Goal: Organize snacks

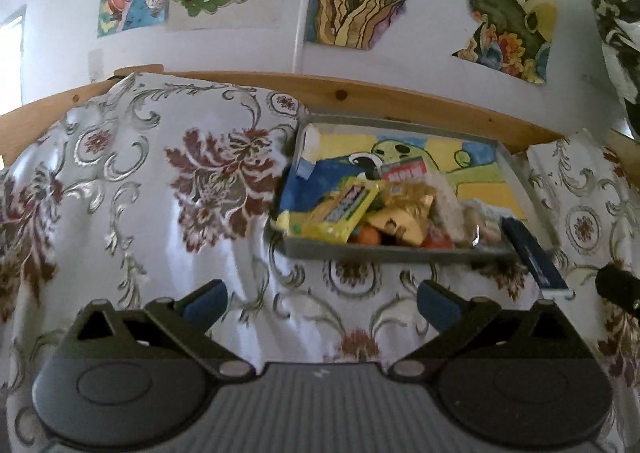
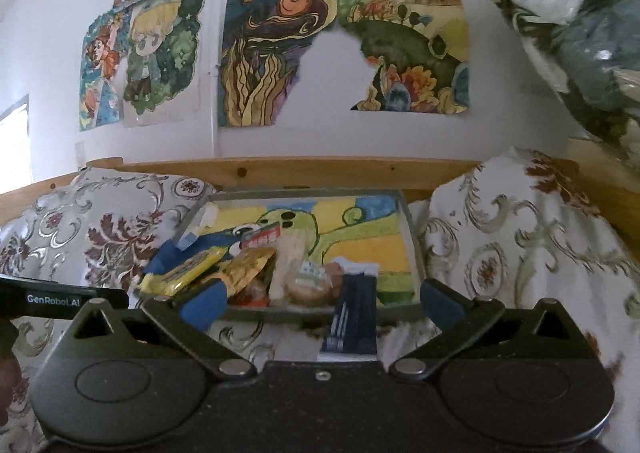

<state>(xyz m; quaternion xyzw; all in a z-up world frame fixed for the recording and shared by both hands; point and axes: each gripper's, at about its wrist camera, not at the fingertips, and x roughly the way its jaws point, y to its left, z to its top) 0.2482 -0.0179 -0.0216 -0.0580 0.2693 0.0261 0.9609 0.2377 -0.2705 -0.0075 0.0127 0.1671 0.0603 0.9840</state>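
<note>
A: What could go wrong from here?

B: The dark blue bar (image 2: 354, 313) lies across the near rim of the grey tray (image 2: 412, 249), half in and half hanging over the floral cloth (image 2: 520, 253). I judge that a nudge from either hand-held gripper could tip it out. The tray also sits on soft, rumpled cloth, so pressing on one edge might tilt it and slide the heap.

A: What state are the grippers in?

B: The right hand-held gripper (image 2: 320, 301) is spread wide with nothing between its blue pads, hovering just in front of the tray's near rim. The left hand-held gripper (image 1: 320, 303) is likewise released and empty, with the tray at about 1 o'clock from it.

A: What does the tray hold?

B: Its floor is a painted picture. The snacks crowd the near left part: a yellow packet (image 1: 340, 213), a gold foil pouch (image 1: 404, 209), a clear-wrapped pastry (image 2: 312, 277), and a red-and-white pack (image 1: 404, 170) further back. Small orange and red items show underneath; I cannot tell what they are.
</note>
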